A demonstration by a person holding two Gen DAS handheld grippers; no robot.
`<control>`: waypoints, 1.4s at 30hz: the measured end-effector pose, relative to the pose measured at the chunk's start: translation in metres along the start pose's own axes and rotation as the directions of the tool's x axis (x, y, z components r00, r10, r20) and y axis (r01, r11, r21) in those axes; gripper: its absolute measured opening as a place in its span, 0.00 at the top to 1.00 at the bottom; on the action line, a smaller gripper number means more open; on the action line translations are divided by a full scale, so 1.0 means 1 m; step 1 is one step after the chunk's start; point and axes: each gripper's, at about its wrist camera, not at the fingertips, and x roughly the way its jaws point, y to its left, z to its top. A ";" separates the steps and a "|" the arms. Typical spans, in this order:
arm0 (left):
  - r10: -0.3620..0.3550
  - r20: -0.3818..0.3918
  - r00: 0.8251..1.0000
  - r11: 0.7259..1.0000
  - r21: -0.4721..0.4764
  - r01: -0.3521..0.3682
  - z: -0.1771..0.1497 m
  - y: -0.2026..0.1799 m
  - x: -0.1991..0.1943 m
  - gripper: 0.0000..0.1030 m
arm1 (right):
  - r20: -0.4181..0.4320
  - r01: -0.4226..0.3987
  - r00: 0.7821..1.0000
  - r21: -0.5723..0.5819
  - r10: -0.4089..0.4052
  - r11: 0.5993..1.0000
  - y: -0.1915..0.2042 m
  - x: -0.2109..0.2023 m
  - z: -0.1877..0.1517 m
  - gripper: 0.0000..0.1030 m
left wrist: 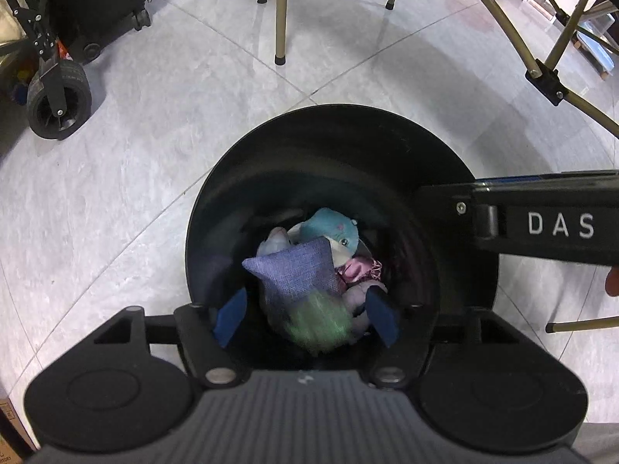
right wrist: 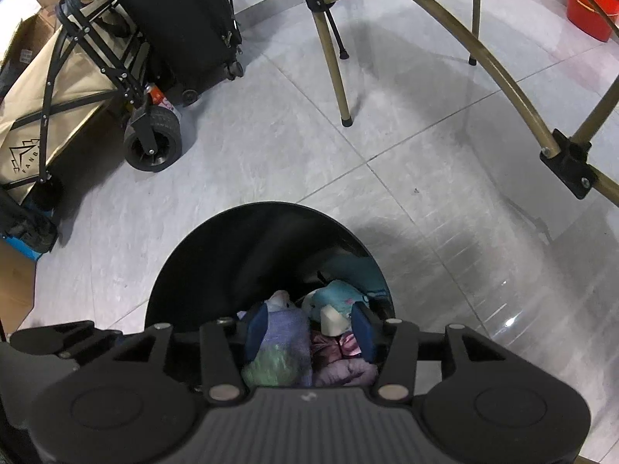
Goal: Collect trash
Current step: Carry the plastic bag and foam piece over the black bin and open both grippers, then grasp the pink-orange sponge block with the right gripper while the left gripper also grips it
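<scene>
Both your grippers point down into the black bin (left wrist: pixel 216 208), which stands on the grey tiled floor (left wrist: pixel 135 178).

In the left wrist view, your left gripper (left wrist: pixel 307 315) fills the bottom of the frame with its blue pads (left wrist: pixel 232 317) spread apart over the bin mouth. Nothing is pressed between them. Between and beyond the pads lies a purple pouch (left wrist: pixel 298 270), and just below it a blurred green thing (left wrist: pixel 321 324); whether that one is lying still or falling you cannot tell. Above the pouch, at the centre of the frame, sits a teal plush (left wrist: pixel 332 228), with a pink wrapper (left wrist: pixel 358 270) to its right. Your right gripper's body, marked "DAS", juts in from the right edge across the bin rim.

In the right wrist view, your right gripper (right wrist: pixel 309 332) sits at the bottom centre, its pads (right wrist: pixel 363 332) parted and not clamped on anything. Behind the gap you see the same heap in the bin (right wrist: pixel 216 255): the purple pouch (right wrist: pixel 286 328) and green thing (right wrist: pixel 271 367) on the left, the teal plush (right wrist: pixel 340 294) and pink wrapper (right wrist: pixel 336 344) on the right.

A wheeled cart (right wrist: pixel 151 131) and black suitcase (right wrist: pixel 178 11) stand at the upper left, tan chair legs (right wrist: pixel 336 62) at the top, and a red bucket (right wrist: pixel 592 4) in the upper right corner.
</scene>
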 end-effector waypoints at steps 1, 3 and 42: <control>0.002 0.003 1.000 1.000 -0.001 -0.002 0.000 -0.001 -0.001 0.31 | 0.000 0.001 1.000 -0.002 -0.001 1.000 0.000 -0.001 0.000 0.55; 0.006 0.010 1.000 1.000 0.001 -0.006 0.001 -0.001 -0.003 0.31 | 0.004 0.008 1.000 -0.011 -0.008 1.000 0.002 -0.003 0.000 0.55; -0.406 0.618 0.673 0.906 0.368 0.208 0.242 -0.253 -0.152 0.22 | 0.657 -0.351 0.706 0.649 -0.264 0.675 -0.301 -0.224 0.110 0.67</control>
